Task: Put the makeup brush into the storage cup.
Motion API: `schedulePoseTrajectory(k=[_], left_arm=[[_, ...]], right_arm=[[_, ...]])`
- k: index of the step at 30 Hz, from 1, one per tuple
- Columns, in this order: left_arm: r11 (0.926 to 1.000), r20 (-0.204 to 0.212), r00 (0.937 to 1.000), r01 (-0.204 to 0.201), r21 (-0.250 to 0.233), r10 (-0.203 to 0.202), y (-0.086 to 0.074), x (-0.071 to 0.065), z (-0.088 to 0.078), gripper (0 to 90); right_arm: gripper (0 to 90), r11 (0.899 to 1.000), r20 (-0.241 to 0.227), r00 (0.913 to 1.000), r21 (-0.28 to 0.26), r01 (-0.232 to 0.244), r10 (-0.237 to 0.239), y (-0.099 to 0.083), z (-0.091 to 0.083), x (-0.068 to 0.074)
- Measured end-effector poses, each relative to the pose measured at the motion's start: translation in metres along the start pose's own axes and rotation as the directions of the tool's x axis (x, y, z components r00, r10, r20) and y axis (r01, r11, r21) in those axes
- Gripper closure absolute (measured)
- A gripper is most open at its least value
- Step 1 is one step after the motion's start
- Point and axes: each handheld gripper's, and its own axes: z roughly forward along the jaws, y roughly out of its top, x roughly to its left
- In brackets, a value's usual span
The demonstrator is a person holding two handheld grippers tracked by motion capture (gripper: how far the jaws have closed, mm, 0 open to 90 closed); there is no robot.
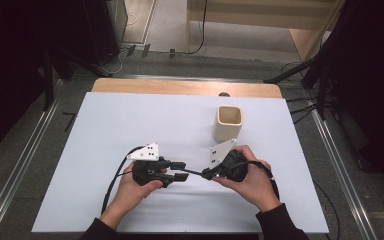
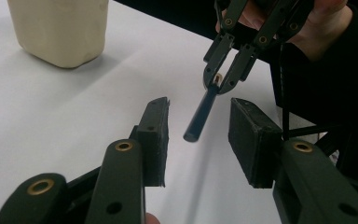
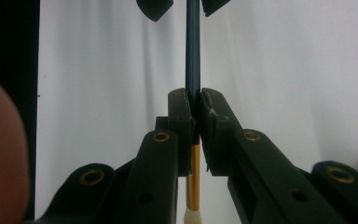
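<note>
R gripper (image 3: pixel 194 105) fingers clamp dark pencil (image 3: pixel 193 56), pointing fwd.

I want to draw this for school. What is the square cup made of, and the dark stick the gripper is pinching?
The square cup looks like pale wood or matte ceramic: cream-coloured, dull, with thick walls; I can't tell which. The stick in the right gripper is probably a pencil or brush: smooth dark blue paint, a shiny gold metal-looking band, and a pale tip.

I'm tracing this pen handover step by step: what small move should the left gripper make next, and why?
Probably close the left gripper the rest of the way onto the dark pen. The right gripper is shut on the pen's far end, and its free tip lies between the left pads, which do not yet touch it. The beige cup stands nearby.
</note>
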Motion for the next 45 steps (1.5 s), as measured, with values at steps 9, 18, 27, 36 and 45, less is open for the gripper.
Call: schedulePoseTrajectory(k=[9, 18, 27, 36, 45], left_arm=[[0.9999, 0.025, 0.9997, 0.009, 0.005, -0.009, 0.0011, 0.0011, -0.0013, 69.1], [0.9997, 0.042, 0.9991, 0.004, 0.023, -0.005, 0.0011, 0.0008, 0.0002, 73.4], [0.9995, 0.038, 0.9992, 0.007, 0.029, -0.008, 0.0010, 0.0012, 0.0001, 76.0], [0.9994, 0.054, 0.9985, 0.008, 0.034, -0.010, 0.0013, 0.0015, 0.0004, 79.7], [0.9992, 0.064, 0.9979, 0.004, 0.040, -0.007, 0.0025, 0.0011, 0.0014, 81.3]], right_arm=[[85.0, 1.000, -0.008, 0.9999, 0.015, 0.007, -0.007, 0.0025, 0.0020, 0.0029], [85.0, 1.000, -0.005, 0.9997, 0.014, 0.022, -0.022, 0.0029, 0.0027, 0.0037], [85.0, 1.000, -0.005, 0.9997, 0.017, 0.024, -0.024, 0.0018, 0.0019, 0.0029], [85.0, 0.999, -0.011, 0.9995, 0.022, 0.030, -0.029, 0.0015, 0.0012, 0.0032], [85.0, 0.999, -0.016, 0.9994, 0.025, 0.031, -0.031, 0.0006, 0.0024, 0.0032]])
